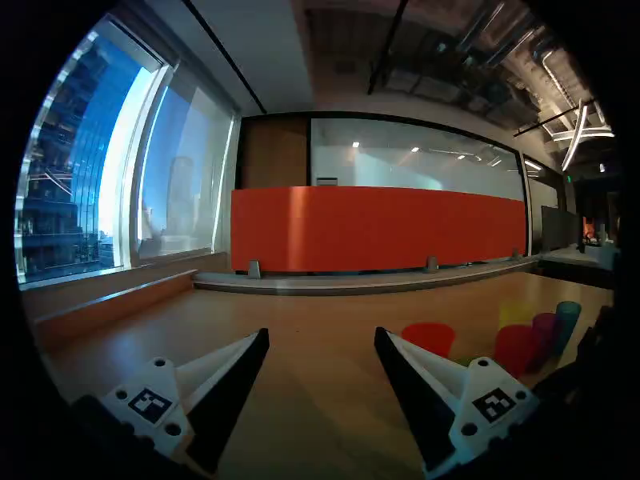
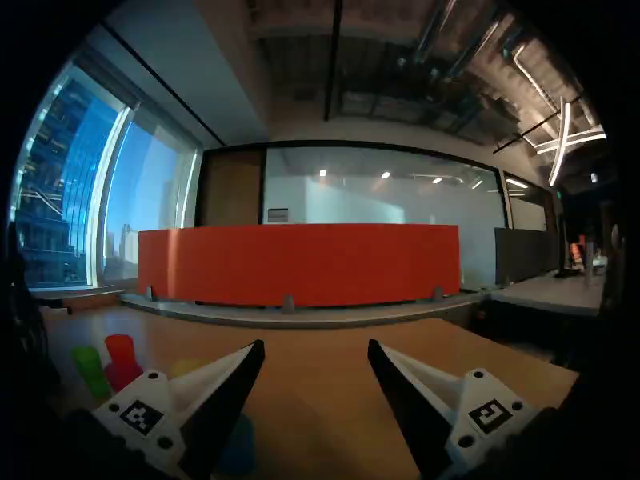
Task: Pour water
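In the left gripper view my left gripper point(image 1: 322, 334) stands open over the wooden table point(image 1: 320, 320), nothing between its fingers. To its right stand several plastic cups: an orange-red one point(image 1: 430, 337), a red one point(image 1: 516, 349), a magenta one point(image 1: 546, 330), a yellow one point(image 1: 516, 312) and a teal one point(image 1: 569, 318). In the right gripper view my right gripper point(image 2: 316, 346) is open and empty above the same table point(image 2: 336, 376). Cups sit at its left: a green one point(image 2: 90, 368), a red one point(image 2: 122, 350), and a blue one point(image 2: 238, 448) partly hidden under the left finger.
A long orange divider panel point(image 1: 376, 228) runs along the table's far edge. Large windows point(image 1: 104, 192) fill the left wall. Another desk point(image 2: 552, 292) stands at the right beyond the table's edge.
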`<state>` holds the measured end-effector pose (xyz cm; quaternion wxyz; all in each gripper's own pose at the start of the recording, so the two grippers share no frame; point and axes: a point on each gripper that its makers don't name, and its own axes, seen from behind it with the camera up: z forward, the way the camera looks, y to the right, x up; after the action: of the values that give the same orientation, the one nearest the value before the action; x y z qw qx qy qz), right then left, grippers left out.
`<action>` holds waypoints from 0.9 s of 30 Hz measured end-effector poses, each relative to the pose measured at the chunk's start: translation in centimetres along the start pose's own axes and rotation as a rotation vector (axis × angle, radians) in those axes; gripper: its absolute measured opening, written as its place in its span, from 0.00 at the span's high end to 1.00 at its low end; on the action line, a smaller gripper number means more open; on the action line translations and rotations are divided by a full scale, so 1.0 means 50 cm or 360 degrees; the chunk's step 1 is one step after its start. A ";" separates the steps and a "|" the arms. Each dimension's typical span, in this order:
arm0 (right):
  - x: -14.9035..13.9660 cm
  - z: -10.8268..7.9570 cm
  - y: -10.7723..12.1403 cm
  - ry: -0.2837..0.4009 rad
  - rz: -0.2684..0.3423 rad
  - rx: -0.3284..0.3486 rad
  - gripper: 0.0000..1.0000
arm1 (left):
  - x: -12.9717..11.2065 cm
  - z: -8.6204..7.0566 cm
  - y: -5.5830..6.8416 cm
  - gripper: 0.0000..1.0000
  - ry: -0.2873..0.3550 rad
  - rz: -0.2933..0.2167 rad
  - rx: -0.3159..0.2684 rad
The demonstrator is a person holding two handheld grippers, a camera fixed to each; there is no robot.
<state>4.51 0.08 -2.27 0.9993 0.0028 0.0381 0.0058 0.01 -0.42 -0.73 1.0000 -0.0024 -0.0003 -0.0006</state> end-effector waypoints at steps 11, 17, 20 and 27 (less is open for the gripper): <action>-0.006 0.028 -0.020 0.0008 -0.0053 -0.0004 0.00 | 0.000 0.001 0.000 0.02 0.0000 0.0000 0.0000; -0.017 0.035 -0.015 -0.0008 -0.0048 -0.0013 0.00 | 0.000 0.003 0.000 0.02 0.0000 0.0000 -0.0001; -0.037 0.035 -0.010 -0.0028 -0.0024 -0.0017 0.00 | 0.000 0.002 0.000 0.02 0.0000 0.0000 -0.0001; -0.066 0.038 -0.002 -0.0069 0.0024 -0.0021 0.00 | 0.000 0.002 0.000 0.02 0.0000 0.0000 0.0000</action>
<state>1.34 -0.06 -0.12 0.9998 -0.0033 0.0163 0.0136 0.01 -0.41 -0.62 1.0000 -0.0025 -0.0003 -0.0005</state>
